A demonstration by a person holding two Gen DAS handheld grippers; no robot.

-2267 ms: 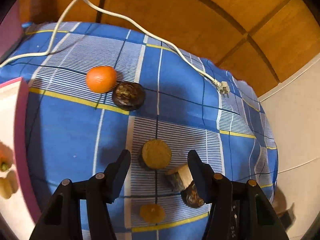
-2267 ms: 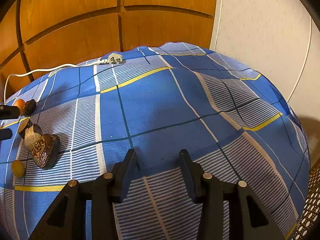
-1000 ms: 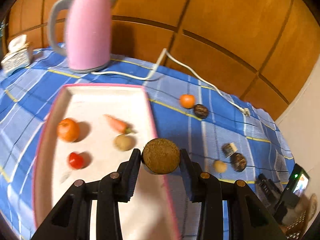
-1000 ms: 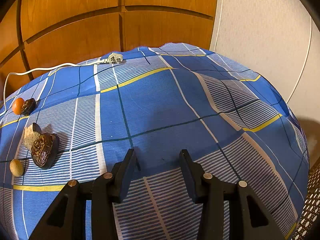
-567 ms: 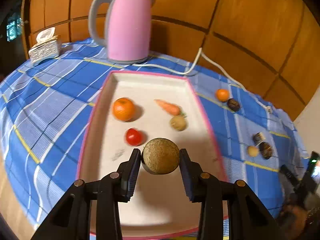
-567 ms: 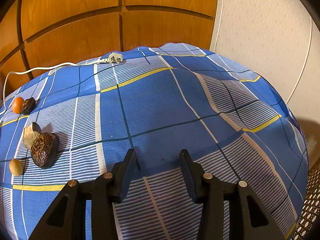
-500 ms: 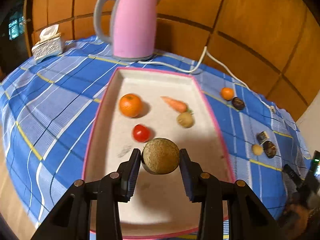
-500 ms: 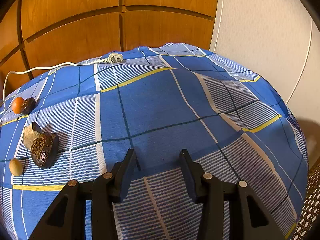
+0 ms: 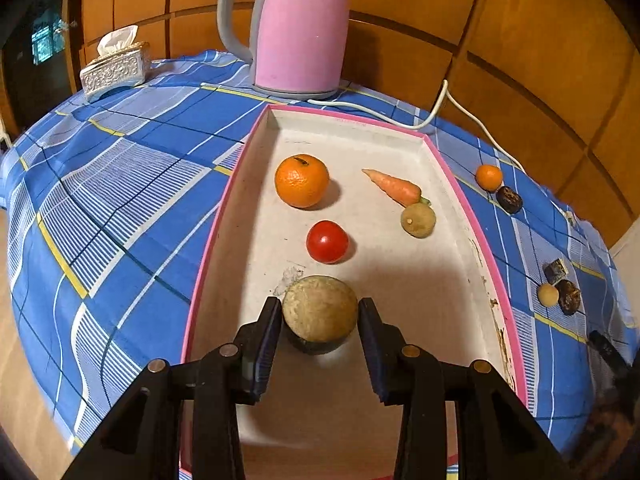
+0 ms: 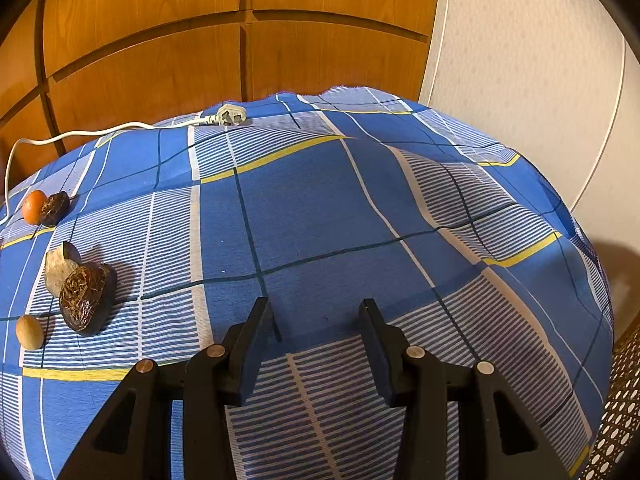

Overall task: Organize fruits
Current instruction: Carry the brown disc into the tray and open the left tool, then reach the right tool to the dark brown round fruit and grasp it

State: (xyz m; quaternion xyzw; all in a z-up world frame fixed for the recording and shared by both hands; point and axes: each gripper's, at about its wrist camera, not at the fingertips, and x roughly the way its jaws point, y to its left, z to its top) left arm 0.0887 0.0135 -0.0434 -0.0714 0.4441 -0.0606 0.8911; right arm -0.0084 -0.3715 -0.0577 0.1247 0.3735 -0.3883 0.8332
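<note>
1. Jaws on my left gripper (image 9: 320, 312) are closed against a round brown fruit (image 9: 320, 308), one pad on each side of it, and I hold it low over the near part of the pink-rimmed tray (image 9: 478, 236); whether it touches the tray floor I cannot tell.
2. Jaws on my right gripper (image 10: 316, 320) stand apart with nothing between them, above bare blue checked tablecloth (image 10: 320, 208).
3. Inside the tray I see an orange (image 9: 301, 181), a carrot (image 9: 394, 187), a small tan fruit (image 9: 418, 220) touching the carrot's leafy end, and a red tomato (image 9: 327, 241) just beyond the fruit I hold.
4. On the cloth right of the tray lie a small orange fruit (image 9: 489, 177) touching a dark round one (image 9: 509, 199), and nearer to me a cut piece (image 9: 555, 271), a small yellow ball (image 9: 547, 295) and a dark wrinkled fruit (image 9: 569, 297) close together.
5. Behind the tray stand a pink kettle (image 9: 298, 28) and a tissue box (image 9: 116, 68); a white cord (image 9: 440, 108) runs from the kettle's base along the cloth.
</note>
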